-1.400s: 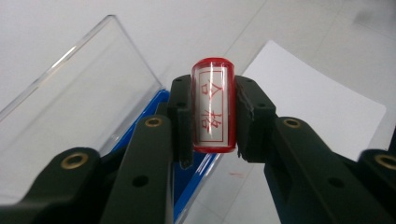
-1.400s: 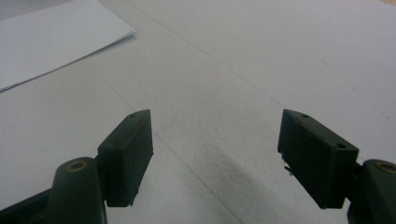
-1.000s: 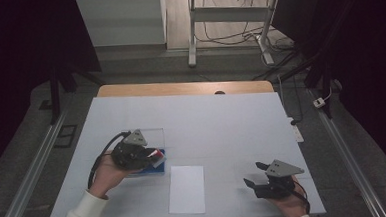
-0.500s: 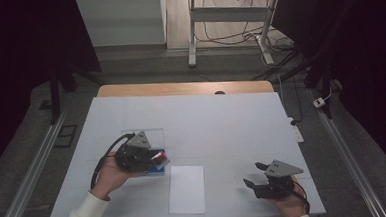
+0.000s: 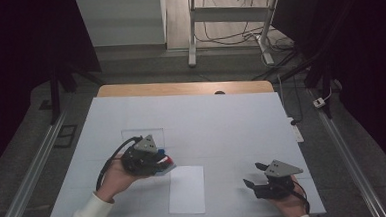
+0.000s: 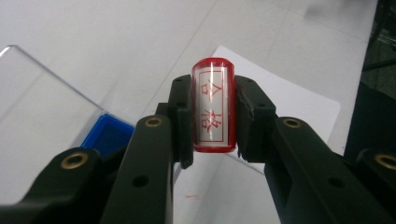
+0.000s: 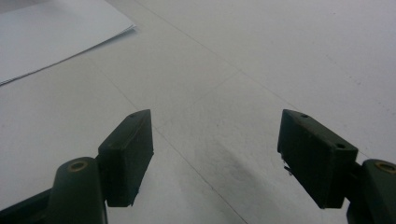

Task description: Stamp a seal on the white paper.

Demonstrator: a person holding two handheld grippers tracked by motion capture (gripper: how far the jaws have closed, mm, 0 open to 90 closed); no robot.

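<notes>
In the high view my left gripper [image 5: 160, 162] sits at lower left of centre, carrying something red and white at its tips, and the sheet of white paper [image 5: 186, 189] lies just to the lower right of it on the pale table [image 5: 232, 126]; my left hand is plainly the nearer one. My right gripper [image 5: 257, 183] rests low at the lower right, apart from the paper's right edge. A blue ink pad [image 5: 161, 151] peeks out just behind the left gripper. From up here I cannot read which way the held piece points. The left gripper view settles that: my jaws are closed onto a short clear seal stamp [image 6: 213, 105] with red ends, its long axis running up the frame between the pads, the red characters facing the camera. The paper [image 6: 299, 100] spreads beyond it toward the upper right, and the blue ink pad [image 6: 108, 135] and its clear lid [image 6: 42, 98] lie at the left. Judging by that, the stamp must travel forward and slightly right to reach the paper. In the right gripper view my jaws stand wide apart with nothing between them, hovering low over bare table, the paper's corner [image 7: 56, 32] at the upper left.
</notes>
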